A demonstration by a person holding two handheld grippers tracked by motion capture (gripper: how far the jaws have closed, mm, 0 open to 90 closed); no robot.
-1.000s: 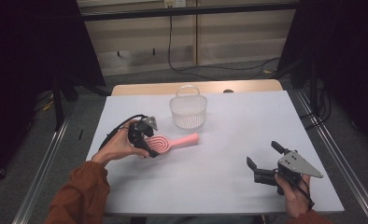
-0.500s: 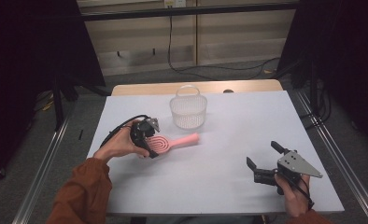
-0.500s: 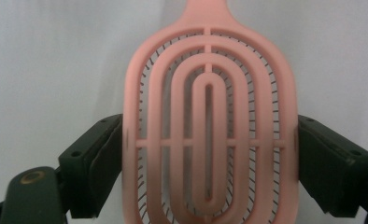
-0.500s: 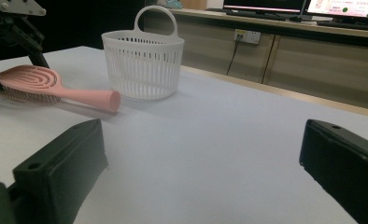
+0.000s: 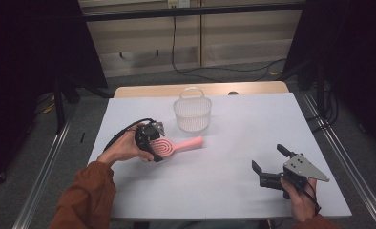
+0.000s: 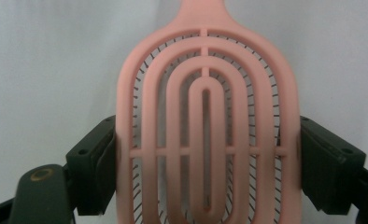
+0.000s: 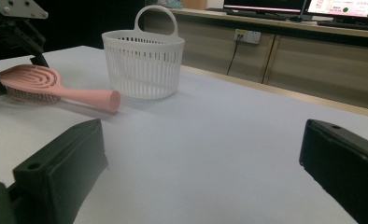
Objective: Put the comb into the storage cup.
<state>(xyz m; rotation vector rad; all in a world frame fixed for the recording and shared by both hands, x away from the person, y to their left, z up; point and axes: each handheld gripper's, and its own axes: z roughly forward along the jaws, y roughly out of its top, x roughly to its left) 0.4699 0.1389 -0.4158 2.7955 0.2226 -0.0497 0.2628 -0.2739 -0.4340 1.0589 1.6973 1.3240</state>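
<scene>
A pink hairbrush (image 5: 176, 144) lies on the white table (image 5: 238, 124), handle pointing right towards the basket. My left gripper (image 5: 158, 143) straddles its oval head. In the left gripper view the brush head (image 6: 205, 116) sits between the jaws, which have just been closing, and both pads (image 6: 98, 154) press on its edges. From the right gripper view, the brush (image 7: 56, 88) rests bristles down with the left gripper's jaws (image 7: 14, 32) at its head. My right gripper (image 5: 268, 157) rests near the front right of the table, open and with nothing in it (image 7: 205, 140).
A white slatted basket (image 5: 192, 114) with a loop handle stands at the table's far middle, just beyond the brush handle; it also appears in the right gripper view (image 7: 142, 65). Bare tabletop lies between the two grippers. Cabinets and cables run behind the table.
The left gripper's jaws have drawn in on the brush head. Neither hand nor the brush has shifted on the table.
</scene>
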